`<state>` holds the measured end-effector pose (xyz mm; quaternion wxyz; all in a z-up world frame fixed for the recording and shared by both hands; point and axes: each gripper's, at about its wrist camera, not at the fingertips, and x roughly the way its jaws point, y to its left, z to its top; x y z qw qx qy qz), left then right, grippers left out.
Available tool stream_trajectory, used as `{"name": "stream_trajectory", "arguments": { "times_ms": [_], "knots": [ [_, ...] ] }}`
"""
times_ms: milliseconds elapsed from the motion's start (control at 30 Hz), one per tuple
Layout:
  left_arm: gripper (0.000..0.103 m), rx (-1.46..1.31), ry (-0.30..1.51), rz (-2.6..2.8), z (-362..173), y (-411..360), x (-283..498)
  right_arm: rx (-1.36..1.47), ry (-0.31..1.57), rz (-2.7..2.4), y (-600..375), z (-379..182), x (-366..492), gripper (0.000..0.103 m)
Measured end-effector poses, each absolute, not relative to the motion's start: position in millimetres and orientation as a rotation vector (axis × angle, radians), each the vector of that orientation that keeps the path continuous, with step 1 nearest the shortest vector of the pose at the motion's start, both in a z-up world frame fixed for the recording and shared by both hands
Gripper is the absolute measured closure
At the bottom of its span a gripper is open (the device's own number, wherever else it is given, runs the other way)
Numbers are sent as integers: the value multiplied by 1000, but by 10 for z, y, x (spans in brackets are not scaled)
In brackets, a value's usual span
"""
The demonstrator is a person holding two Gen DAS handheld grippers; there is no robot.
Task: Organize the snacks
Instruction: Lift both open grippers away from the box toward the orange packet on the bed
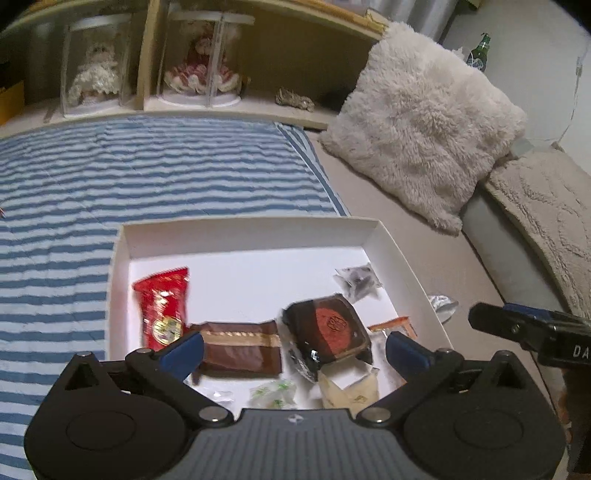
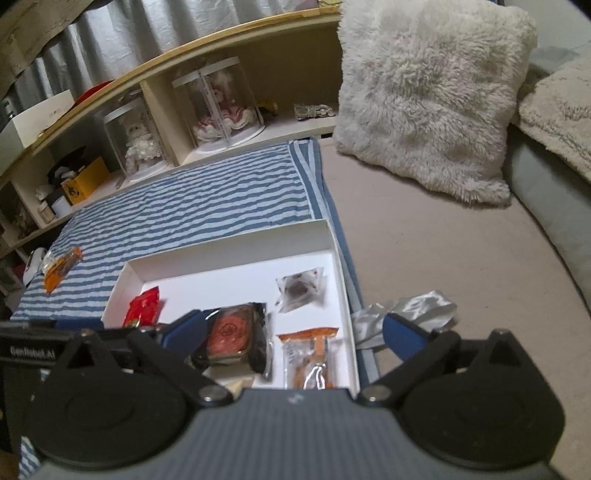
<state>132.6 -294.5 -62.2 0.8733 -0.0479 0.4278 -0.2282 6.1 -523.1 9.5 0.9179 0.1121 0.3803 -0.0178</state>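
Left wrist view: both claws spread over the snack box

Left wrist view, nearest first: the left claw (image 1: 293, 347) stands spread wide, pinching nothing, its blue fingers (image 1: 183, 350) low over the near part of the white box (image 1: 236, 230). Between them lie a brown flat packet (image 1: 242, 349) and a dark mooncake pack with a red centre (image 1: 328, 328), which is tilted. Just under the claw sit a small green-and-white candy (image 1: 273, 395) and a pale yellow wrapper (image 1: 349, 391). A red packet (image 1: 162, 308) stands left of the brown one, beside the left finger. Farther in, a clear sachet with dark contents (image 1: 356, 280) lies near the box's right wall.

Right wrist view: the right claw (image 2: 291, 334) is also spread and empty, straddling the box's right wall, with its left finger beside the mooncake pack and its right finger over a crumpled silver wrapper (image 2: 417, 308) outside the box. An orange-edged clear packet (image 2: 312, 360) lies between the fingers, inside the box.

Beyond, an orange snack (image 2: 61, 267) rests on the striped blanket (image 2: 207, 199), well apart from the box. A fluffy white pillow (image 2: 428, 96) and a wooden shelf (image 2: 229, 33) stand behind.
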Motion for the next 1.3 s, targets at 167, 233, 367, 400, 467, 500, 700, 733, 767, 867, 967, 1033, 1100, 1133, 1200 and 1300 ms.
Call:
{"name": "stream_trajectory", "arguments": {
  "times_ms": [167, 233, 367, 400, 467, 500, 700, 733, 767, 867, 967, 1033, 1100, 1133, 1200, 1300],
  "knots": [
    [0, -109, 856, -477, -559, -2752, 1328, 210, 780, -33, -5087, 162, 37, 1],
    [0, -111, 848, -470, -546, -2658, 1336, 196, 779, -30, -5017, 183, 57, 1],
    [0, -110, 841, -453, -526, -2445, 1360, 169, 781, -21, -4841, 200, 134, 1],
    [0, -115, 840, -449, -521, -2381, 1369, 164, 781, -17, -4801, 195, 167, 1],
    [0, -121, 838, -440, -513, -2258, 1388, 156, 780, -6, -4699, 195, 215, 1],
    [0, -121, 835, -433, -507, -2189, 1396, 151, 781, 1, -4652, 197, 244, 1],
    [0, -112, 826, -382, -487, -1776, 1442, 137, 780, 39, -4330, 195, 393, 1],
    [0, -114, 826, -373, -483, -1700, 1452, 136, 780, 46, -4269, 196, 417, 1],
    [0, -115, 824, -365, -480, -1633, 1457, 134, 779, 53, -4210, 196, 441, 1],
    [0, -116, 821, -339, -472, -1422, 1471, 127, 779, 71, -4042, 183, 532, 1],
    [0, -115, 818, -318, -460, -1213, 1477, 123, 779, 84, -3873, 177, 609, 1],
    [0, -116, 815, -305, -456, -1088, 1475, 124, 778, 96, -3767, 178, 659, 1],
    [0, -119, 813, -290, -449, -950, 1475, 127, 776, 107, -3659, 176, 706, 1],
    [0, -120, 811, -284, -443, -887, 1475, 129, 775, 113, -3617, 177, 722, 1],
    [0, -120, 807, -274, -432, -767, 1474, 133, 777, 124, -3529, 177, 752, 1],
    [0, -129, 799, -257, -418, -598, 1479, 131, 783, 145, -3360, 175, 802, 1]
  ]
}}
